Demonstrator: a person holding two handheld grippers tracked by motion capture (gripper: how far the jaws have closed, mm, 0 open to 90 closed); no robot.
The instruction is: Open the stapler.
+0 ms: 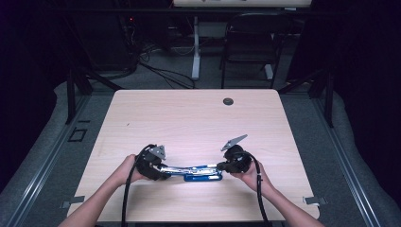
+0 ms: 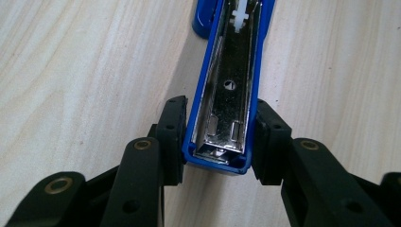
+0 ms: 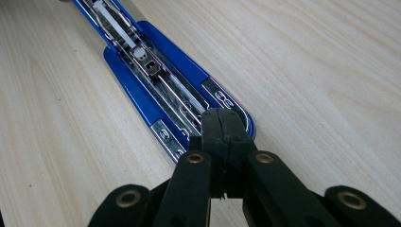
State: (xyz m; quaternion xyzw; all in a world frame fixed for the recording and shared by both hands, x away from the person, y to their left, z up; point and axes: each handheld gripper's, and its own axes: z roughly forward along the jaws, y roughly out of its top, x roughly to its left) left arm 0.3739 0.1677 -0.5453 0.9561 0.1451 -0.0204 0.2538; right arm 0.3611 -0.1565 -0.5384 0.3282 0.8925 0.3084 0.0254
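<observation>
One blue stapler (image 1: 197,171) lies opened out flat near the front edge of the tabletop (image 1: 189,118), between two hands, each holding one gripper. The left gripper (image 2: 220,142) has its two fingers (image 2: 172,137) set on either side of the end of the stapler's blue top arm, whose shiny metal channel faces up; the pads sit against its sides, gripping it. The right gripper (image 3: 222,135) has its two fingers (image 3: 213,137) pressed fully together, pad against pad, their tips over the front end of the stapler's base; whether anything is pinched between them I cannot tell. One dark round cap (image 1: 228,101) sits in the tabletop's far side.
</observation>
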